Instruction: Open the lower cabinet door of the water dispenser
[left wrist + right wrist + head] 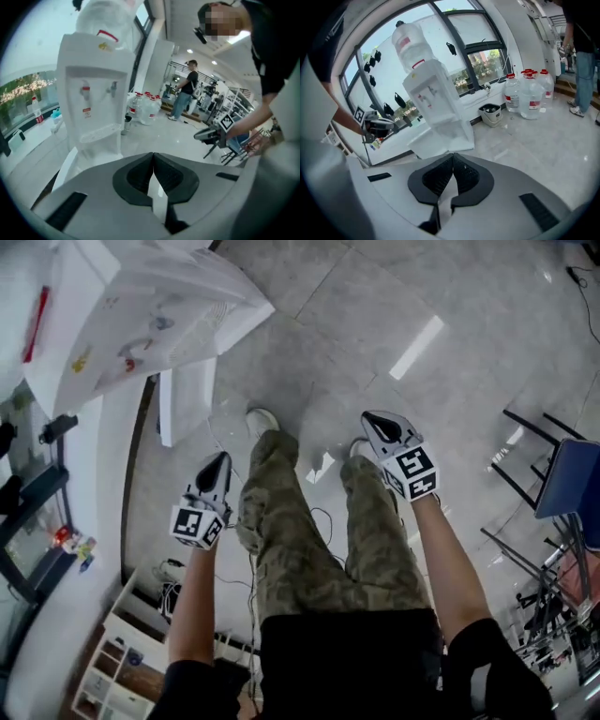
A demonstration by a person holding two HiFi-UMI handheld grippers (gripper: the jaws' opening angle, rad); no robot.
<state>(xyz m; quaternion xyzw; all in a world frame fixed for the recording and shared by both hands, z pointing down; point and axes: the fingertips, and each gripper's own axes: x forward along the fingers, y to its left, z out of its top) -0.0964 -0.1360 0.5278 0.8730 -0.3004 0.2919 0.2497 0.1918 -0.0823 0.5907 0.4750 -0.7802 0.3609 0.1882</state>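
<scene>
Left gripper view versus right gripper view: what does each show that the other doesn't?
Only the left gripper view shows the right gripper and a chair behind it. Only the right gripper view shows the left gripper, held out by a bare forearm. Both show the white water dispenser with its lower cabinet door swung open, the spare water jugs on the floor, and that gripper's own fingers shut on nothing.

I am logging the water dispenser [93,93] as white, lower cabinet door [187,399] white too. Left gripper [153,155] and right gripper [453,155] are showing grey shells, black pads [138,177], black-and-white square markers. Trousers [309,559] are reading camouflage green; floor [450,296] pale grey.
</scene>
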